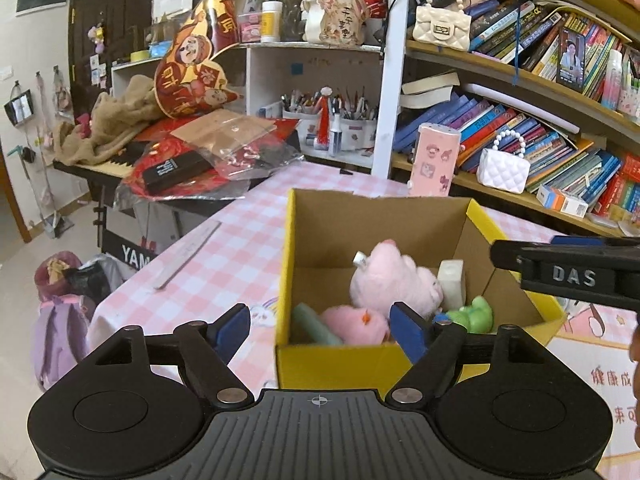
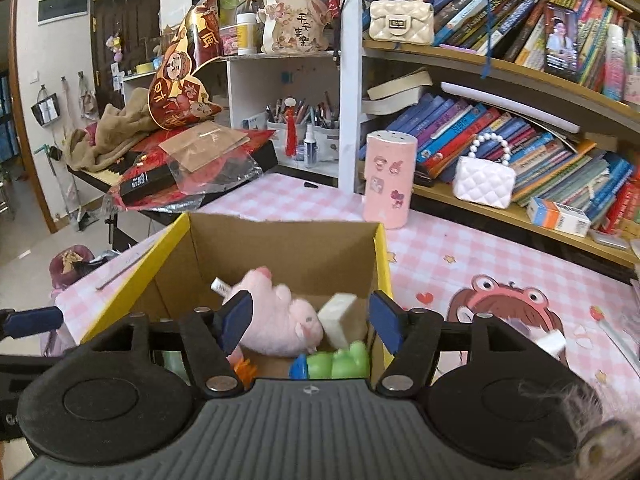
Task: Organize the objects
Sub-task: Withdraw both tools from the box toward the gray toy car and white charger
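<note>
Grippers first: the left gripper [image 1: 324, 330] hangs wide open over the near left corner of the cardboard box [image 1: 404, 216], nothing between its blue pads [image 1: 406, 330], one finger outside the box wall and the other above the toys. The right gripper [image 2: 312, 320] is spread just as wide and just as empty, hovering over the near right part of the same box [image 2: 280, 240], and it shows side-on at the right edge of the left wrist view [image 1: 568, 272].

Inside that yellow-sided box sits a pink plush pig [image 2: 280, 320], lying on its side with its snout toward the right wall and its long axis running roughly left to right. A white block [image 2: 340, 320] leans tilted against the pig's nose end. A green toy [image 2: 340, 360] lies near the front wall with a blue piece [image 2: 298, 368] touching its left end. A smaller pink plush [image 1: 356, 324] with an orange spot lies in front of the pig, and a pale green stick [image 1: 314, 326] slants along the left wall.

The box stands on a pink checked tablecloth [image 2: 460, 248], with a pink sticker-covered canister [image 2: 388, 178] upright just behind it and two quilted mini handbags [image 2: 484, 178] on the bookshelf [image 2: 520, 216].

The gripper bodies cut off the box's near wall, and the blue piece is too hidden to identify.
</note>
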The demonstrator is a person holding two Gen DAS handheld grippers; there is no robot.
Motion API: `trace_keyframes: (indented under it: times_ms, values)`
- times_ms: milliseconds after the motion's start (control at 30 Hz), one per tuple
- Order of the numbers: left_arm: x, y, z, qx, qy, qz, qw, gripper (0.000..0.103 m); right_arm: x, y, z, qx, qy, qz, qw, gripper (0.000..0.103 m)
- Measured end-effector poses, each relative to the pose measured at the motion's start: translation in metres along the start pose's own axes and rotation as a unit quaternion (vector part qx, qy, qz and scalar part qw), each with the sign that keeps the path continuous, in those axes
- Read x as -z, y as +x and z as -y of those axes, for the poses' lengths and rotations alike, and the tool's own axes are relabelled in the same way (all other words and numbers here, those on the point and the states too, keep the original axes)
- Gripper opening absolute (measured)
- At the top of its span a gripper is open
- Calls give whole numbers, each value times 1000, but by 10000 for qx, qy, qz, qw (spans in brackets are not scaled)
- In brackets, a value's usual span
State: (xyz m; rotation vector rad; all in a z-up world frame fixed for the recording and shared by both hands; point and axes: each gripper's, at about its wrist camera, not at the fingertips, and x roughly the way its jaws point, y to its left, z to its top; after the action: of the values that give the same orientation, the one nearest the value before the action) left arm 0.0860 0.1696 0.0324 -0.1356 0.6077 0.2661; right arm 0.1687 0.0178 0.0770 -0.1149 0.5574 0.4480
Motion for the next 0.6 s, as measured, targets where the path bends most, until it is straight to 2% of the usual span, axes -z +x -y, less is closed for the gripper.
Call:
trace_keyframes:
  times_ms: [467, 600]
  values:
    - [43, -28, -8, -7, 199, -401, 9990, 84, 73, -40, -16, 353, 134, -523, 9979, 64]
    - [53, -34, -5, 20, 283, -505, 9983, 85, 87, -50, -20, 437, 153, -586, 9972, 68]
